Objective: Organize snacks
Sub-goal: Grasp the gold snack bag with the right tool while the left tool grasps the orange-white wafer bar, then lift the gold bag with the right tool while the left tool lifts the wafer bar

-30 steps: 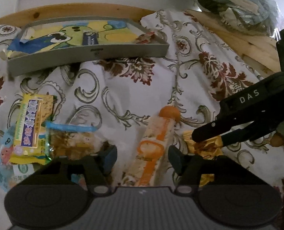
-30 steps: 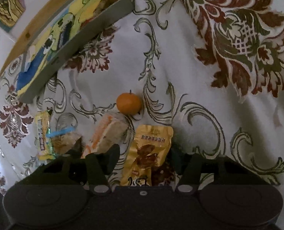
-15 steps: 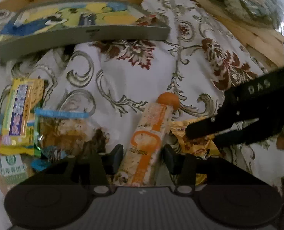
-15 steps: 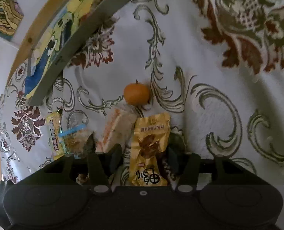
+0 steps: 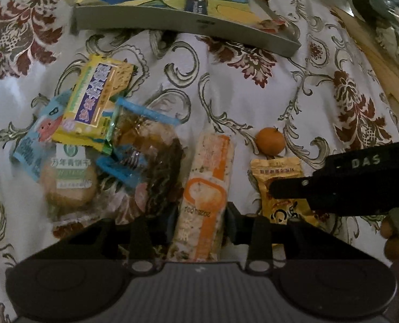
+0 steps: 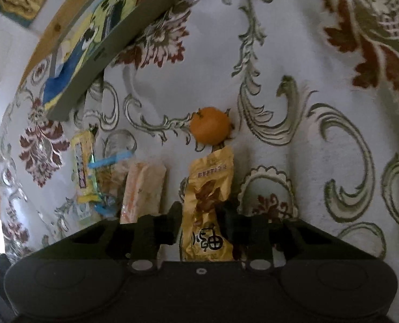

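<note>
The left hand-held gripper [image 5: 199,223] has its jaws closed against the two long sides of the orange-and-white rice cracker pack [image 5: 206,188], near its lower end. The right hand-held gripper [image 6: 199,222] pinches the golden foil snack pouch [image 6: 207,204] in the same way, low on its body. Both packets still lie on the bed, side by side, with a small mandarin [image 6: 211,129] just beyond the pouch's top edge.

Both packets look light. The cracker pack is probably stiff but brittle inside, so a firm squeeze could crush it; gripping across its narrow width suits it. The foil pouch is likely soft and slippery, crumpling under the pads, so a hold on the filled body is safer than the flat seal.

To the left sits a loose heap of other snacks, topped by a yellow wafer packet [image 5: 97,105]. The surface is a floral bedspread [image 5: 253,94], soft and wrinkled. A shallow grey tray [image 5: 188,24] with a cartoon-printed floor rests beyond the snacks, by a wooden bed edge [image 5: 371,51].
</note>
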The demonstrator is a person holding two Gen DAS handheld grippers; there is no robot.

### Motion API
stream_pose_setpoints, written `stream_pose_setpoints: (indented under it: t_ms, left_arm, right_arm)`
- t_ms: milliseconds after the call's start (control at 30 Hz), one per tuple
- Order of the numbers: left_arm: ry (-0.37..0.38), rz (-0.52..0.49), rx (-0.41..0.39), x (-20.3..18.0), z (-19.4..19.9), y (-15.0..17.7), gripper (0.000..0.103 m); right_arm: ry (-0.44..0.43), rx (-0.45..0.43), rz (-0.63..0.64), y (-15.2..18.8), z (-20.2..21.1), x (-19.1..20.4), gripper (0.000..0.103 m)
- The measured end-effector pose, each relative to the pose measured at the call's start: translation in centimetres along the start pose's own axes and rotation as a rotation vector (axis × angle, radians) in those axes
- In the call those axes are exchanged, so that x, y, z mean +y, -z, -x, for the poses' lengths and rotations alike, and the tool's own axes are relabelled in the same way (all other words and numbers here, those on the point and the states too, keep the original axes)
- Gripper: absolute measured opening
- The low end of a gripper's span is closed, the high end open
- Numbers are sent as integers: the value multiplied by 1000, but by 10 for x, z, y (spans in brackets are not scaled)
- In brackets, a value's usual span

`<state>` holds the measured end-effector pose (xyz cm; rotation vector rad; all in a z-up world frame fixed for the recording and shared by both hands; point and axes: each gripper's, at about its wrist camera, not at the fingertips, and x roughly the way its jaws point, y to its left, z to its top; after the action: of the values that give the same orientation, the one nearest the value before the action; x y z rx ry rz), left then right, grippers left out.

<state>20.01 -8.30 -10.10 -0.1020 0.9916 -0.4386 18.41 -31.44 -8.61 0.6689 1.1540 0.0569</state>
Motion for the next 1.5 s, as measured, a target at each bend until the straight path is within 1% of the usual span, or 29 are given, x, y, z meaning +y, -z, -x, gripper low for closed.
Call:
stream_pose_setpoints:
  t_ms: [67, 167, 200, 300, 333, 367, 400, 433, 467, 500, 567, 700, 767, 800, 900, 1033, 1133, 1333, 1400, 1500]
  left_arm:
    - [23, 18, 10, 3, -3, 0, 43]
    - [32, 40, 21, 7, -7, -1, 45]
    - [34, 43, 21, 7, -8, 0, 45]
    - [25, 32, 22, 6, -7, 0, 44]
    - [22, 29, 19, 5, -7, 0, 43]
    - [18, 30, 18, 4, -6, 1, 43]
    - [14, 32, 19, 4, -5, 1, 42]
    - [10, 37, 19, 4, -3, 1, 42]
    - [8, 44, 19, 4, -1, 1, 41]
    - [3, 54, 18, 5, 1, 2, 41]
    - [6, 73, 21, 7, 2, 2, 41]
    - [6, 74, 21, 8, 0, 3, 41]
    - [5, 66, 20, 7, 0, 3, 41]
    - [5, 63, 20, 6, 0, 3, 40]
    - [6, 56, 19, 5, 2, 3, 40]
    - [19, 83, 23, 6, 7, 4, 38]
    - [40, 111, 16, 7, 15, 6, 37]
    - [65, 152, -4, 7, 32, 12, 36]
    - [72, 168, -11, 7, 37, 14, 36]
    - [102, 208, -17, 9, 44, 15, 35]
  right_arm:
    - [5, 9, 15, 0, -6, 3, 43]
    - [11, 9, 23, 0, -10, 4, 45]
    - [11, 8, 22, 0, -11, 5, 46]
    - [11, 4, 40, 1, -13, 8, 46]
    - [14, 3, 49, 2, -12, 9, 44]
    - [21, -1, 59, 3, -11, 11, 36]
    - [30, -5, 68, 4, -9, 13, 26]
    - [27, -8, 72, 6, -7, 13, 26]
    - [12, -9, 68, 7, -4, 13, 22]
    - [-12, -9, 67, 8, -2, 13, 22]
    - [-26, -15, 83, 9, 1, 16, 22]
    - [-35, 4, 77, 8, -7, 16, 29]
    - [-42, 16, 67, 7, -14, 15, 28]
    - [-37, 16, 71, 7, -16, 16, 24]
    - [-24, -14, 104, 9, -12, 21, 22]
    - [29, -65, 176, 13, -3, 29, 19]
    - [32, -88, 182, 14, 5, 31, 18]
    - [-4, -167, 212, 20, 32, 40, 17]
    - [0, -194, 235, 23, 39, 45, 17]
    - [-14, -223, 258, 25, 52, 50, 17]
